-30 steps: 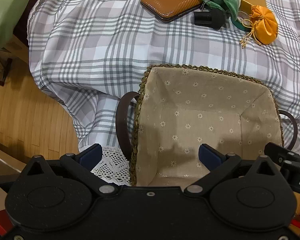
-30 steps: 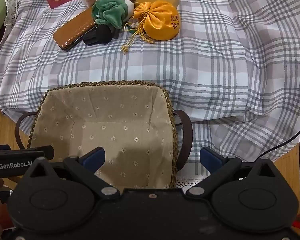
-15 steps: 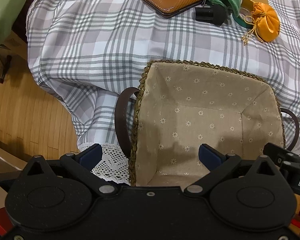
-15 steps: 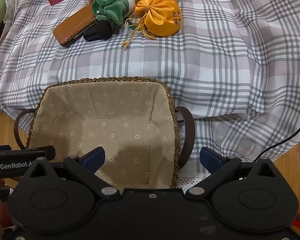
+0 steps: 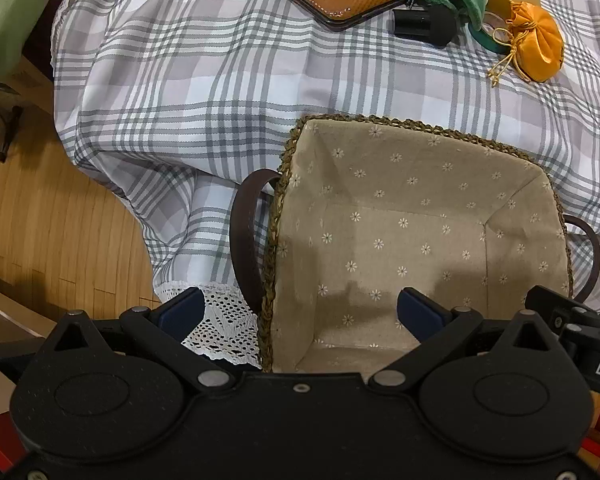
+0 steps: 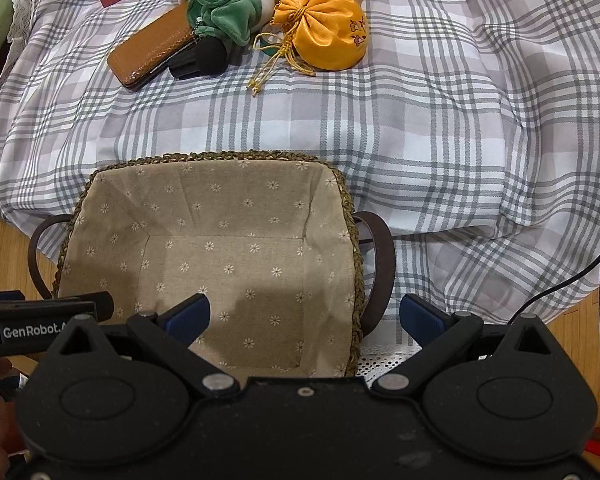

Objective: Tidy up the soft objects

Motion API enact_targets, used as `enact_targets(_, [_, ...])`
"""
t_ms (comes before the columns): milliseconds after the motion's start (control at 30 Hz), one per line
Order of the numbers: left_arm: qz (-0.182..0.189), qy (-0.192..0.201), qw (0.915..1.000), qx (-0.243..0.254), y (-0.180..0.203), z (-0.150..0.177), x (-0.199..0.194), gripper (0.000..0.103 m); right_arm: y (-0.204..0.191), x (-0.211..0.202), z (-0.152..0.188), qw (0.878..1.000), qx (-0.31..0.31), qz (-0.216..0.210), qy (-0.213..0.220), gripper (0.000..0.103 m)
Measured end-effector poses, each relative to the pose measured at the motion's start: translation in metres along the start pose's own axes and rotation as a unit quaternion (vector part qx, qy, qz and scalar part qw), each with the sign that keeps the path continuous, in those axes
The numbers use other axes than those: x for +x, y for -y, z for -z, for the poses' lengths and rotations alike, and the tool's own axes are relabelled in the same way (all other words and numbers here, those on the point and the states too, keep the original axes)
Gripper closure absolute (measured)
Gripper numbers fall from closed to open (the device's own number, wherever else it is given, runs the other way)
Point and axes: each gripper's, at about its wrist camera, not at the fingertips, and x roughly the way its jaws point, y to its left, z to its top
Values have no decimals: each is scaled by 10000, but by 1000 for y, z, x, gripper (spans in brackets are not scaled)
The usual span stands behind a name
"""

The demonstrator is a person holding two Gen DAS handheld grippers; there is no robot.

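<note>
Both pairs of jaws stand spread wide with nothing between them: the left gripper (image 5: 298,312) straddles the left rim of the woven basket with a beige flower-print lining (image 6: 342,196), one blue finger outside over the lace hem and one above the lining, while the right gripper (image 6: 304,316) straddles the basket's right rim beside its dark brown handle (image 6: 382,272). Both point forward and down over the basket's near edge, held low and level. The basket holds nothing, so the sorting looks not yet begun; this is the reach stage. Beyond the basket's far rim, well apart from it on the grey plaid tablecloth (image 6: 440,112), lie the soft things: a green plush toy (image 6: 224,10) and an orange satin drawstring pouch (image 6: 328,36), touching a tan leather case (image 6: 148,54) and a black cylindrical piece (image 6: 200,58). Next, one gripper likely must extend past the basket and close on the pouch, avoiding its tassel cords.
</note>
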Motion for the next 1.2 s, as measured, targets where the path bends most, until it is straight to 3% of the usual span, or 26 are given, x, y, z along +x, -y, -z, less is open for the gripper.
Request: enact_targets(1200, [31,-108,9999,-89,-4,-2,4,4,0,1,0,10000,25,-66,-42,1])
